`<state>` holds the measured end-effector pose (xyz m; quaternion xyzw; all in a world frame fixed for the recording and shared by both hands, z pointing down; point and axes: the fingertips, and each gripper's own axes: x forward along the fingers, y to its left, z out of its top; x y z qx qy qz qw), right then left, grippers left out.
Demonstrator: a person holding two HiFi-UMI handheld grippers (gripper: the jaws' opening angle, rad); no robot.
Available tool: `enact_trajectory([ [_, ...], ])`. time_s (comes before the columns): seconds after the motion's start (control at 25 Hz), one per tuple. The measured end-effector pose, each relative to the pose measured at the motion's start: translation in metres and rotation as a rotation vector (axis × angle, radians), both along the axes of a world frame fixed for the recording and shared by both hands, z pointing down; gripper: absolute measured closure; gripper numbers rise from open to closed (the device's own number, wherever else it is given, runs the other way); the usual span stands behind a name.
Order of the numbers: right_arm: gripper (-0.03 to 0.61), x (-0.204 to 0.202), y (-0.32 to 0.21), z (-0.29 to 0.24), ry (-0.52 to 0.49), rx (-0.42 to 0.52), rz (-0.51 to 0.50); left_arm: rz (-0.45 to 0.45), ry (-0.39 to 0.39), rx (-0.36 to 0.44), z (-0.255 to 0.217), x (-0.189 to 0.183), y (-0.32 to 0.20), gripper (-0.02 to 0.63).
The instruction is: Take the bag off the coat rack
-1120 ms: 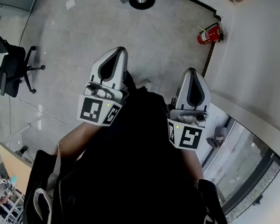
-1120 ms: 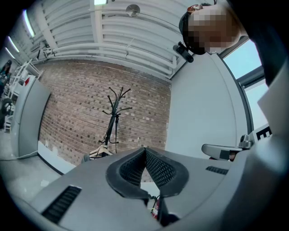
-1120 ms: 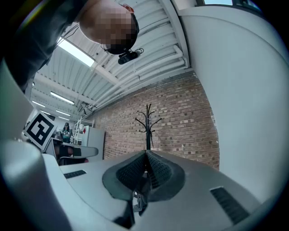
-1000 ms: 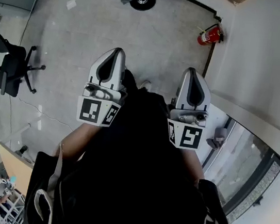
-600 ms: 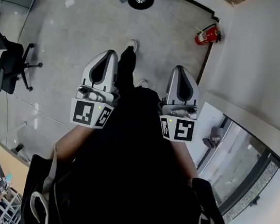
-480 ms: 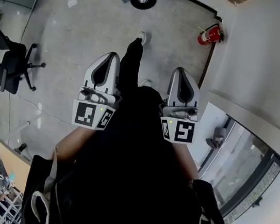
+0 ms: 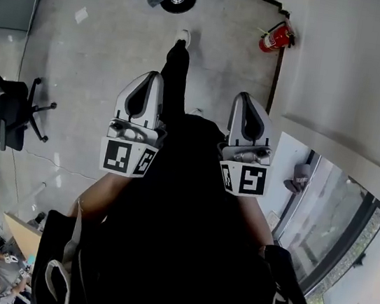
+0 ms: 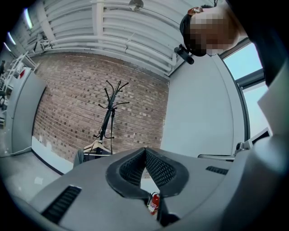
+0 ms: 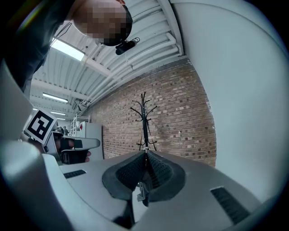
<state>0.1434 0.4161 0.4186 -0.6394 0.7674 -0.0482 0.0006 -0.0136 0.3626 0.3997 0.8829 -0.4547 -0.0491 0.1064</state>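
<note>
Jaws first: our left gripper (image 8: 145,150) has its black ribbed jaws pressed together on nothing, and our right gripper (image 9: 145,152) is the same, closed and empty. Well apart from both, the tall black metal coat rack (image 9: 144,121) stands upright against the red brick wall (image 8: 67,99). It's dead in line with the right jaws but off to the left of the left ones. The dark bag (image 8: 92,155) looks to hang low on the rack's left side, so we reckon the left gripper gets the easier reach once we're close.
</note>
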Motion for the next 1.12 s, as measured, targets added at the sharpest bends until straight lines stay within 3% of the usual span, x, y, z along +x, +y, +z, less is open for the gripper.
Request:
enact_trajectory([
  [0.16,0.557,0.010,-0.038,0.004,0.028,-0.004,0.026,0.013,0.014,-0.002,0.006,0.004,-0.041,0.594],
  [0.36,0.557,0.008,-0.128,0.000,0.008,0.004,0.058,0.020,0.055,-0.007,0.014,-0.001,-0.130,0.595],
  [0.48,0.557,-0.008,-0.184,-0.012,0.007,0.003,-0.004,0.019,0.081,-0.022,0.006,0.004,-0.189,0.595],
  [0.6,0.557,-0.021,-0.235,-0.029,0.018,0.011,-0.055,0.021,0.080,0.055,-0.023,0.004,-0.238,0.594],
  [0.88,0.557,-0.061,-0.336,-0.039,0.033,0.007,-0.141,-0.015,0.116,0.055,-0.041,-0.026,-0.327,0.594],
  [1.12,0.557,-0.066,-0.401,-0.034,0.051,-0.017,-0.070,-0.034,0.143,0.073,-0.049,-0.061,-0.388,0.595],
])
